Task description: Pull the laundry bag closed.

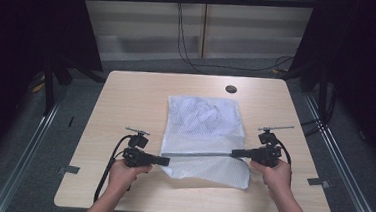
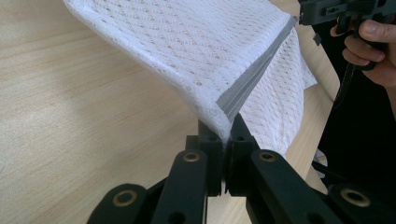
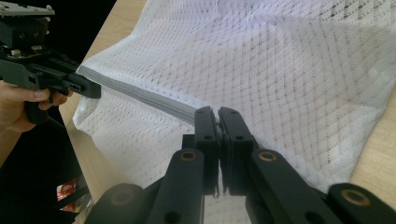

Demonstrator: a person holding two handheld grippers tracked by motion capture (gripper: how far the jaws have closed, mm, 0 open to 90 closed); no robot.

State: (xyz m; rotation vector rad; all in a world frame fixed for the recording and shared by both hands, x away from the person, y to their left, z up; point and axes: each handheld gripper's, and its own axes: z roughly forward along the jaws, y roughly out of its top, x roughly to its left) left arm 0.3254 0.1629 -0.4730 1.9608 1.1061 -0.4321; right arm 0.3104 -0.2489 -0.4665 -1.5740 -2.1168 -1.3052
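Observation:
A white mesh laundry bag (image 1: pixel 204 132) lies on the light wooden table (image 1: pixel 126 96), with a grey zipper (image 1: pixel 200 154) running across its near part. My left gripper (image 1: pixel 166 160) is shut on the zipper's left end, and my right gripper (image 1: pixel 235 152) is shut on its right end, so the zipper is stretched taut between them and lifted a little. In the left gripper view the jaws pinch the bag's corner (image 2: pixel 224 122) where the zipper (image 2: pixel 254 77) ends. The right gripper view has the jaws clamped on the zipper (image 3: pixel 140 95) at the mesh (image 3: pixel 280 84).
A round dark hole (image 1: pixel 231 89) sits in the table near its far edge. Cables (image 1: pixel 190 51) trail on the floor behind the table. Dark curtains flank both sides, and metal rails (image 1: pixel 333 146) run along the floor.

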